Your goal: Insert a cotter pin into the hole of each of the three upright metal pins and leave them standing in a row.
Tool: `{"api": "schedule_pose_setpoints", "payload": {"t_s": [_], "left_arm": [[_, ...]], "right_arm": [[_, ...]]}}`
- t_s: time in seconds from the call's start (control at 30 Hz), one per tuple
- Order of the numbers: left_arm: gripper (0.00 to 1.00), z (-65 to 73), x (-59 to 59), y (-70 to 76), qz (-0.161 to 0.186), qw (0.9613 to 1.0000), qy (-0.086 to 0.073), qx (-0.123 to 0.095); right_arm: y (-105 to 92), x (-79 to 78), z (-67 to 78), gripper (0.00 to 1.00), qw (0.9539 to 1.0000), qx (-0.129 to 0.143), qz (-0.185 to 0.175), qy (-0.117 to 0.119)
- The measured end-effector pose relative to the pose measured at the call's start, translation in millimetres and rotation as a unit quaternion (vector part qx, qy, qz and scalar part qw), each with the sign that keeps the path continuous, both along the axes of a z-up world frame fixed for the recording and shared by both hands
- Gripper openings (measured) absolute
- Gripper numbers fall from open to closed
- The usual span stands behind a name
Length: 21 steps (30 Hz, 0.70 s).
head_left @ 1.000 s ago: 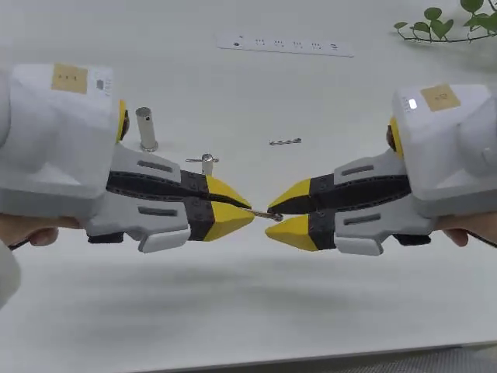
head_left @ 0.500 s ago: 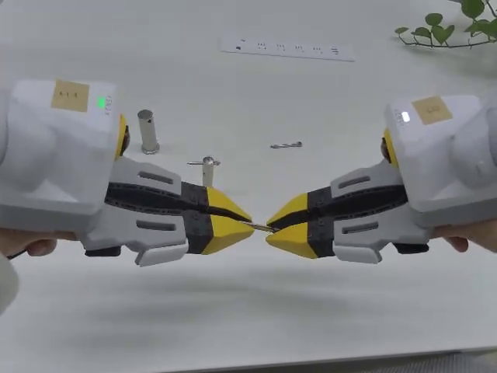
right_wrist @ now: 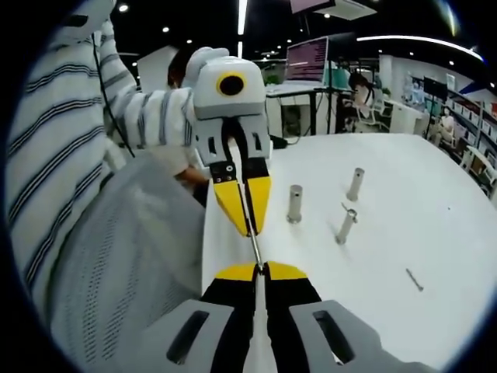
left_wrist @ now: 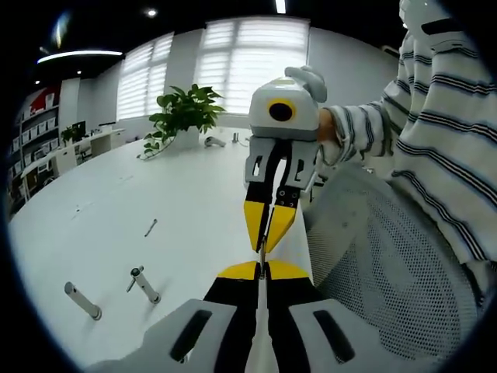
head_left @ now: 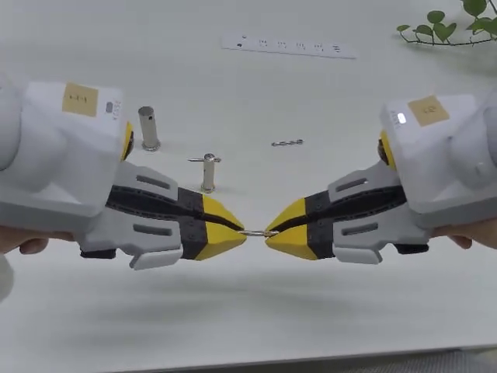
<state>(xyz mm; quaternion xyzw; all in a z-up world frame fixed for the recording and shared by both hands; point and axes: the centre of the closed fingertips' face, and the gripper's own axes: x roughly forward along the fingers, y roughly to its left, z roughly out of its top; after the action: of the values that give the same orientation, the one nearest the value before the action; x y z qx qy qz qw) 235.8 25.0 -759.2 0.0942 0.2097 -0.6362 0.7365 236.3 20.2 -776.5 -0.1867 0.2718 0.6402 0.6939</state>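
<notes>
The left gripper [head_left: 239,231] and right gripper [head_left: 272,233] meet tip to tip, held level over the near edge of the bench [head_left: 248,326]. Each has its jaws closed on one end of a cotter pin [head_left: 256,232]. The left hand [head_left: 31,239] and right hand [head_left: 475,231] hold the grippers from behind.

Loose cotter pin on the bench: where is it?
Head view: the loose cotter pin lies centre-bench, right of the already-fitted metal pin, nearer than the power strip.
</notes>
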Motion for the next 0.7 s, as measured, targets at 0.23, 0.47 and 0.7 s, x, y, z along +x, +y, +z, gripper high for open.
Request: {"api": "schedule_pose_setpoints", "payload": {"t_s": [0.23, 0.47, 0.7], "left_arm": [[0.01, -6.9, 0.5, 6.9, -0.006, 0.9999, 0.001, 0.01], [0.01, -12.7, 0.9, 14.2, 0.003, 0.9995, 0.014, 0.027], [0.08, -13.8, 10.3, 25.0, 0.019, 0.9995, 0.006, 0.025]], "right_arm": [[1.2, -1.6, -0.9, 0.05, 0.9999, -0.006, 0.01, -0.002], [4.2, -2.3, -1.8, 0.04, 0.9999, -0.006, 0.011, 0.003], [8.0, 2.0, -2.6, 0.04, 1.0, 0.001, -0.001, 0.001]]}}
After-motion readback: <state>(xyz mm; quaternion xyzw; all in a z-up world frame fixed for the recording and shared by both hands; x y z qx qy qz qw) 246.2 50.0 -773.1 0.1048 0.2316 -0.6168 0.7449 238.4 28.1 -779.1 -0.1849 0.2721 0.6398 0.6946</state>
